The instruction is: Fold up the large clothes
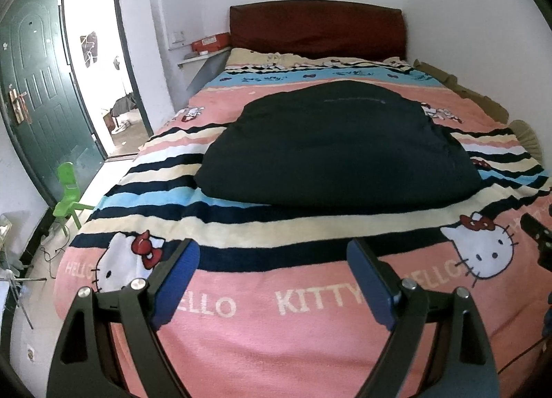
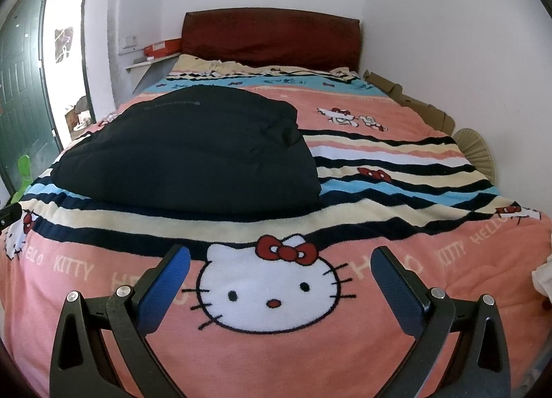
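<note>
A large black padded garment lies folded in a thick block on the middle of the bed; it also shows in the right wrist view, left of centre. My left gripper is open and empty, hovering over the pink blanket short of the garment's near edge. My right gripper is open and empty too, over the Hello Kitty face, near and to the right of the garment. Neither gripper touches the garment.
The bed carries a pink striped Hello Kitty blanket and has a dark red headboard. A green door stands open at left, with a green plastic chair by the bed. Cardboard lines the right wall.
</note>
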